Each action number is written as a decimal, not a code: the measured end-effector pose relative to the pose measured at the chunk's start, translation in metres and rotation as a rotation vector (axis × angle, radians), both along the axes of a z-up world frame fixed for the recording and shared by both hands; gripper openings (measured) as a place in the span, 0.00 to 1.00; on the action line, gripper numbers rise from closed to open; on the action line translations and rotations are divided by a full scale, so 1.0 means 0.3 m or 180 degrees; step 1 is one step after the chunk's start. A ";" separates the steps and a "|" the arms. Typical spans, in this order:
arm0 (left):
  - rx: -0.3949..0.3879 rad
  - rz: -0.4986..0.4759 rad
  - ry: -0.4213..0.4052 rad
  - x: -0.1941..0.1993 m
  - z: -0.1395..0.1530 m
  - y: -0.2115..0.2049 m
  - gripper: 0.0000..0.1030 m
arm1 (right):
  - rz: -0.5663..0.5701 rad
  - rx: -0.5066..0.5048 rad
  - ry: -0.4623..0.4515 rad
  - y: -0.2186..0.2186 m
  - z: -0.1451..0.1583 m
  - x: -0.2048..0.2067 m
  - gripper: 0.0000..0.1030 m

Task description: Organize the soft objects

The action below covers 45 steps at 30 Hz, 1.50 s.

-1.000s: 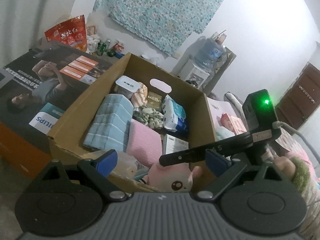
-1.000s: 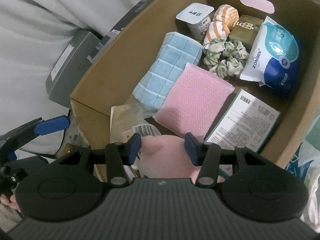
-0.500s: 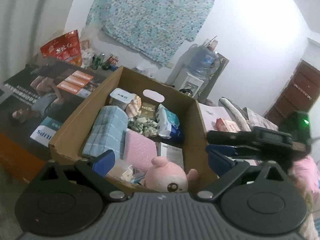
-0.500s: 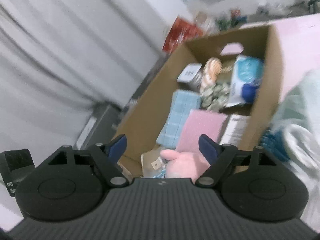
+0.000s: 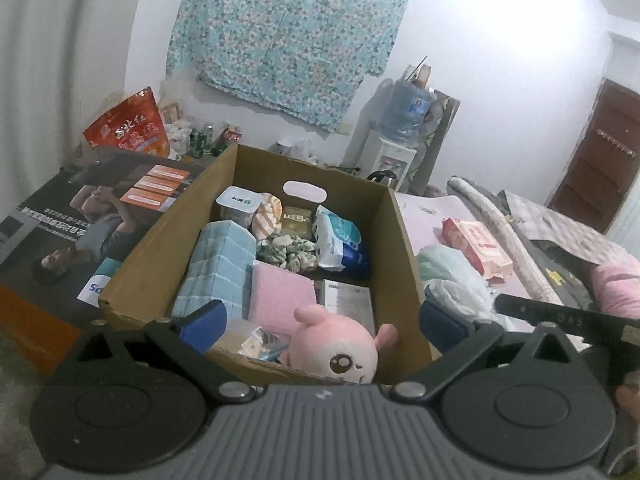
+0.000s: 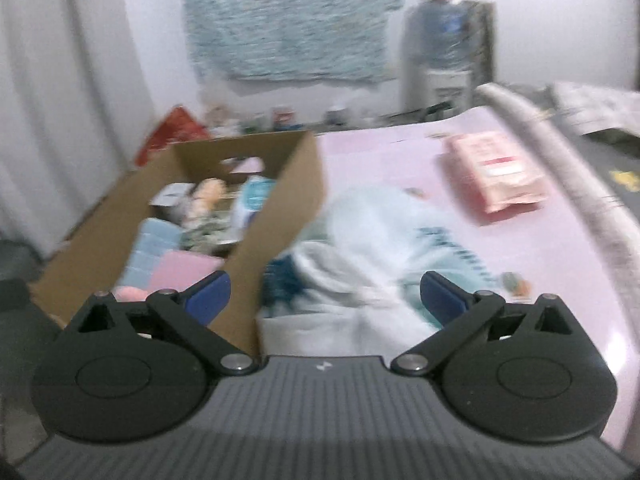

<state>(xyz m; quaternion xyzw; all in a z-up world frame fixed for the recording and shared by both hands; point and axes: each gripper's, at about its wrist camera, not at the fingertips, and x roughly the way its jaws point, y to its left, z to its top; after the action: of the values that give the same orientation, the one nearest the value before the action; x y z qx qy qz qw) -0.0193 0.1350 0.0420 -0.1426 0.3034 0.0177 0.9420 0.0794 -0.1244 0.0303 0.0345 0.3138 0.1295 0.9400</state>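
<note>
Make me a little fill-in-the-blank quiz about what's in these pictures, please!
1. The pink plush toy sits at the near end of the cardboard ____.
2. Inside, the folded blue towel lies beside a ____ sponge.
3. The jaws of the right gripper stand ____, holding nothing.
4. The pink packet lies on the ____ sheet, outside the box.

Missing words: box; pink; open; pink

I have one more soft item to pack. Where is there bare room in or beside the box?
The brown cardboard box is crowded. The only gap is dark floor between the blue-white wipes pack and white leaflet. Bare pink sheet lies between box and pink packet.
</note>
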 end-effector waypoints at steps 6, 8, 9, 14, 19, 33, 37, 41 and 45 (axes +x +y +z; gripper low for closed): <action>0.0163 -0.0020 0.0017 0.007 0.012 -0.057 1.00 | -0.0284 -0.0075 -0.0105 -0.052 -0.017 -0.027 0.99; 0.0212 -0.0055 -0.0011 0.006 0.019 -0.077 1.00 | -0.0349 -0.0131 -0.0113 -0.065 -0.021 -0.041 0.99; 0.0232 -0.0063 -0.0019 0.006 0.021 -0.086 1.00 | -0.0364 -0.0142 -0.0126 -0.069 -0.025 -0.047 0.99; 0.0244 -0.0103 0.0049 0.018 0.013 -0.125 1.00 | -0.0502 -0.0184 -0.0165 -0.078 -0.019 -0.109 0.99; 0.0286 -0.0136 0.0125 0.023 0.003 -0.152 1.00 | -0.0572 -0.0136 -0.0172 -0.076 -0.017 -0.168 0.99; 0.0706 -0.0056 0.0204 0.019 -0.001 -0.217 1.00 | -0.0664 -0.0279 -0.0216 -0.039 -0.023 -0.255 0.99; 0.0734 -0.0108 0.0247 0.026 -0.008 -0.219 1.00 | -0.0682 -0.0240 -0.0202 -0.041 -0.024 -0.268 0.99; 0.0633 -0.0159 0.0267 0.034 -0.006 -0.217 1.00 | -0.0677 -0.0251 -0.0169 -0.041 -0.022 -0.271 0.99; 0.0778 -0.0242 0.0216 0.031 -0.002 -0.231 1.00 | -0.0685 -0.0254 -0.0098 -0.044 -0.031 -0.267 0.99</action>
<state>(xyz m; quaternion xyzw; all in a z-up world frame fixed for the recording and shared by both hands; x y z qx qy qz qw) -0.0099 0.0656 0.0415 -0.0144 0.3360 0.0236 0.9415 -0.0008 -0.1375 0.0210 0.0285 0.2988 0.0157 0.9538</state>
